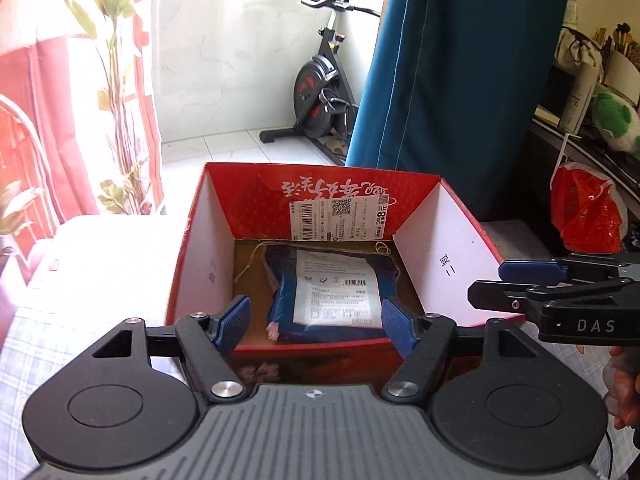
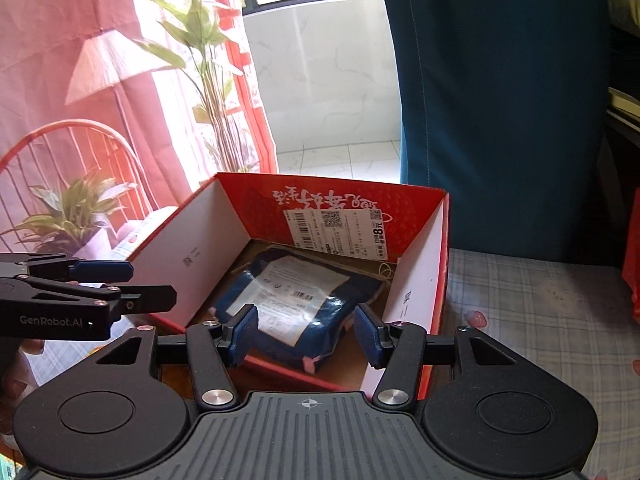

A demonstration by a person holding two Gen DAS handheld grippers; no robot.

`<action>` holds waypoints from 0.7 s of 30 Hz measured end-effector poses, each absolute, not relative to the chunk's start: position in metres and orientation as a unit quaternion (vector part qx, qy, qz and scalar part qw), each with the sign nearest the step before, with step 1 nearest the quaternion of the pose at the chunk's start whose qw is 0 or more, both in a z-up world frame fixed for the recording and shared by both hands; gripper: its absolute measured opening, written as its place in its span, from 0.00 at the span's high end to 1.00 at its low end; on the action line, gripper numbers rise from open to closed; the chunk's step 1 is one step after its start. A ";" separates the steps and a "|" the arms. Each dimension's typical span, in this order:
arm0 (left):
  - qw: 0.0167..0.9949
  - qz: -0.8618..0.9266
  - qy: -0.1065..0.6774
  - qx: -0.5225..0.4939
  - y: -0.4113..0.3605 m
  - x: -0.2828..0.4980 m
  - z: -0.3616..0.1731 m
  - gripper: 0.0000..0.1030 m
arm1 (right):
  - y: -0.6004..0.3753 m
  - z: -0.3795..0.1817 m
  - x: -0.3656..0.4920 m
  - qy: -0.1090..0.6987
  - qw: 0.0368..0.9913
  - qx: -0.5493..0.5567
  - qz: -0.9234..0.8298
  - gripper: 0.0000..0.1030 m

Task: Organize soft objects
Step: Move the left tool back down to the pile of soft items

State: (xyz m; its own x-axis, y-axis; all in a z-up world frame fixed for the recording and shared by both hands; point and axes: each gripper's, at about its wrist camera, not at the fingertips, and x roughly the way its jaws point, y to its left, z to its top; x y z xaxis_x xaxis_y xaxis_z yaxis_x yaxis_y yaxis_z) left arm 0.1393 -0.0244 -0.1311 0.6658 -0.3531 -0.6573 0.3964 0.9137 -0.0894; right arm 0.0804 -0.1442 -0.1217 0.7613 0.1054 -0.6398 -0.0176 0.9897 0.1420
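Daylight from a tiled balcony falls on a checked cloth surface [image 2: 540, 300] carrying a red cardboard box [image 1: 452, 240], top open toward me. I see the blue soft packet [image 1: 332, 300], white label up, lying flat on the box floor, so I judge it already stowed. I hold the left gripper [image 1: 316, 324] level at the near box wall, fingers spread, empty. I hold the right gripper [image 2: 306, 330] alongside, angled in from the right, likewise spread and empty, both above the near rim.
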 end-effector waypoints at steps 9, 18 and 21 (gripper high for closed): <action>0.922 -0.184 0.340 0.029 0.001 0.082 -0.126 0.28 | -0.113 -0.121 0.019 0.317 0.944 0.077 0.052 0.52; 0.919 -0.166 0.358 0.012 0.033 0.030 -0.150 0.28 | -0.080 -0.144 -0.033 0.341 0.935 0.080 0.056 0.52; 0.920 -0.153 0.360 0.025 0.037 0.020 -0.159 0.28 | -0.072 -0.158 -0.048 0.353 0.930 0.083 0.053 0.52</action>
